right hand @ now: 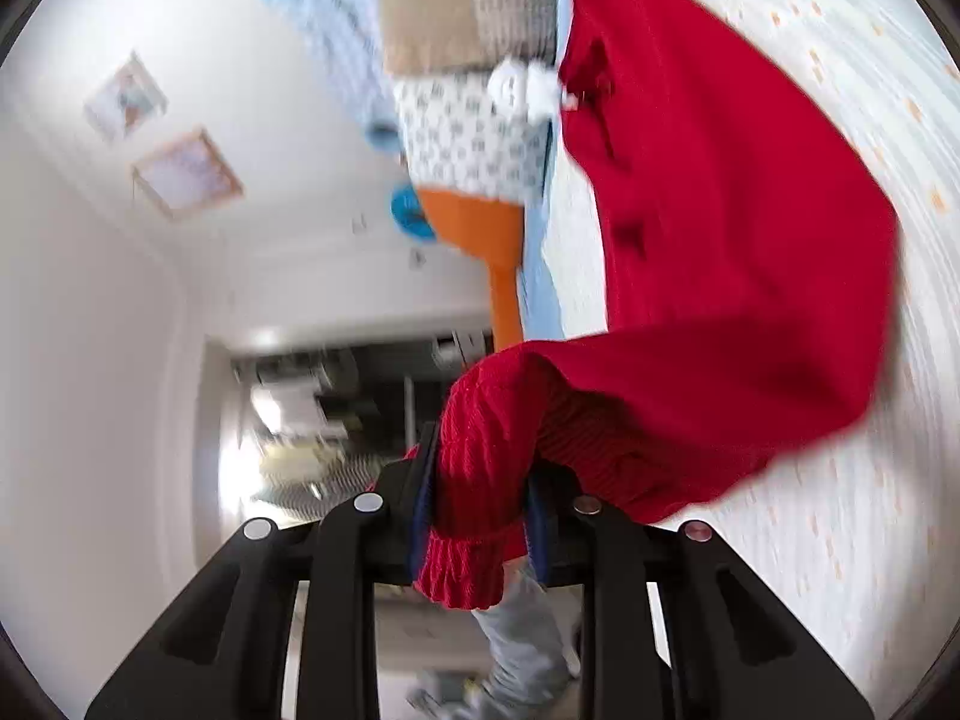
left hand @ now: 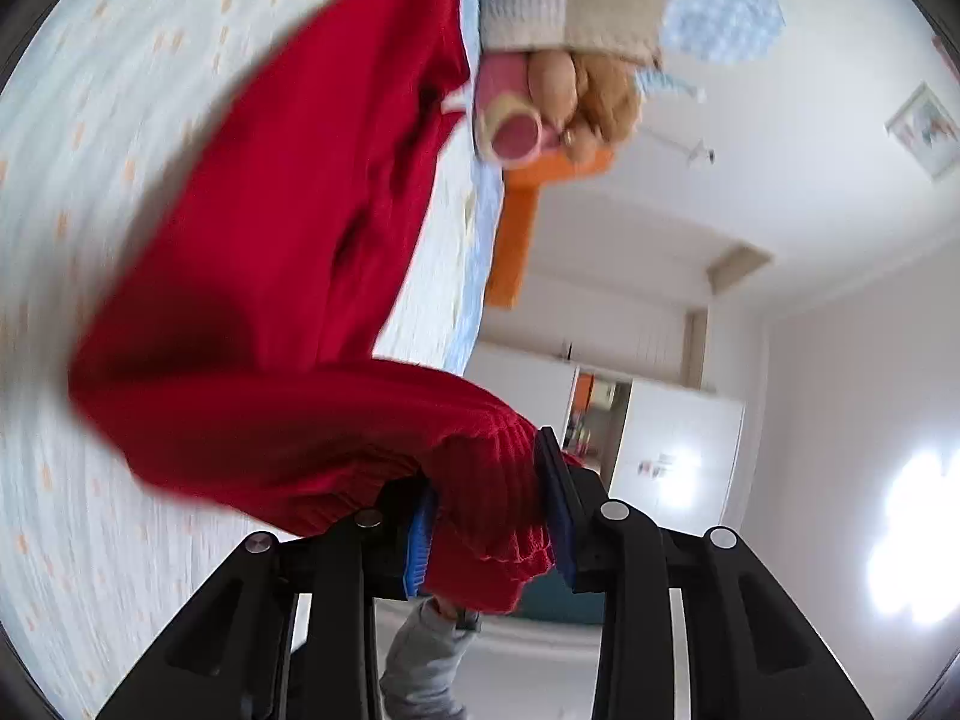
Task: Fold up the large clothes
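Note:
A large red knit sweater point(left hand: 288, 252) hangs between both grippers above a pale patterned bedsheet point(left hand: 90, 120). My left gripper point(left hand: 489, 516) is shut on a bunched ribbed edge of the sweater, which bulges between its blue pads. In the right wrist view the same red sweater point(right hand: 708, 240) stretches away over the bedsheet point(right hand: 840, 480). My right gripper point(right hand: 480, 516) is shut on another ribbed edge of it, a cuff-like fold hanging below the pads. Both views are rolled sideways and blurred.
Pillows and a stuffed toy point(left hand: 576, 102) lie at the head of the bed, beside an orange headboard point(left hand: 516, 228). White wardrobes point(left hand: 672, 438) stand across the room. An open doorway point(right hand: 336, 420) shows in the right wrist view. A person's grey-trousered leg point(right hand: 522, 636) is below the grippers.

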### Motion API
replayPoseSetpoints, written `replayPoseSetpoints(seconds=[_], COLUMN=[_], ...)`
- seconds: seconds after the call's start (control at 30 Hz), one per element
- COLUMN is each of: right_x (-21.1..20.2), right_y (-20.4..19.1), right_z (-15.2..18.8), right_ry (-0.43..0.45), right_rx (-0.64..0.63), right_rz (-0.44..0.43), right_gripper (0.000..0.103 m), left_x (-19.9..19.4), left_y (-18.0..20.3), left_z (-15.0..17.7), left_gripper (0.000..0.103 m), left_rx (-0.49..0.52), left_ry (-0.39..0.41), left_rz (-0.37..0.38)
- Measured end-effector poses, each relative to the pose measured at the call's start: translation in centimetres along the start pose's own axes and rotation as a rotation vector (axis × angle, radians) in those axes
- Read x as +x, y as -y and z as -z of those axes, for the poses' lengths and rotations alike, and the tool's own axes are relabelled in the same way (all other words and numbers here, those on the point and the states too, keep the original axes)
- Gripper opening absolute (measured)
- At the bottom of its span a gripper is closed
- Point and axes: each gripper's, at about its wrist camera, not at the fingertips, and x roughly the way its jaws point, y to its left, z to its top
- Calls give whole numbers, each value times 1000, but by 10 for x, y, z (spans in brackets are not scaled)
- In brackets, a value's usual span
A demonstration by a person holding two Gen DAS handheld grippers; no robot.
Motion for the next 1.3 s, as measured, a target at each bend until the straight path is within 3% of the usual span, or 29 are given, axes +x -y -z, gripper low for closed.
replayPoseSetpoints(seconds=[0.13,0.23,0.4,0.43,0.47,0.5,0.53,0.67,0.77,0.8,0.83,0.87,0.93,1.0,1.07,1.2,1.27,1.3], right_x=[11,27,44,46,47,44,39,25,35,46,52,63,74,78,76,77,78,78], right_y=[16,39,59,57,48,37,19,-38,-81,-94,-98,-101,-92,-71,-48,-17,-9,0], right_z=[-56,-90,-117,-120,-122,-123,-123,-117,-93,-77,-66,-50,-35,-38,-50,-76,-84,-91], right_ry=[97,135,162,149,135,142,168,167,100,59,38,17,-17,-42,-64,-43,-48,-66], right_rx=[75,158,213,207,193,160,98,-89,-384,-543,-638,-779,-926,-945,-877,-794,-740,-676], right_rz=[51,105,190,193,185,207,238,274,479,604,688,830,937,999,1004,967,928,873], right_gripper=[25,25,32,47,80,96,99,99,99,99,99,96,86,80,65,66,66,63], left_x=[-3,-4,13,14,15,19,17,19,23,24,25,23,20,26,32,51,57,58], left_y=[-17,-43,-62,-61,-56,-50,-36,12,44,51,58,67,85,93,102,102,82,67], left_z=[-53,-87,-115,-117,-118,-115,-113,-104,-91,-89,-88,-88,-87,-88,-80,-68,-73,-80], left_gripper=[36,36,38,38,38,39,39,41,49,59,94,99,100,100,100,100,100,100], left_rx=[-99,-159,-191,-197,-197,-186,-145,-14,66,82,96,127,186,190,267,514,555,548], left_ry=[87,100,73,48,24,6,-21,-73,-93,-91,-86,-59,-8,-11,-8,26,27,12], left_rz=[-29,-54,-68,-70,-79,-96,-133,-293,-418,-445,-457,-428,-420,-412,-539,-976,-1118,-1135])
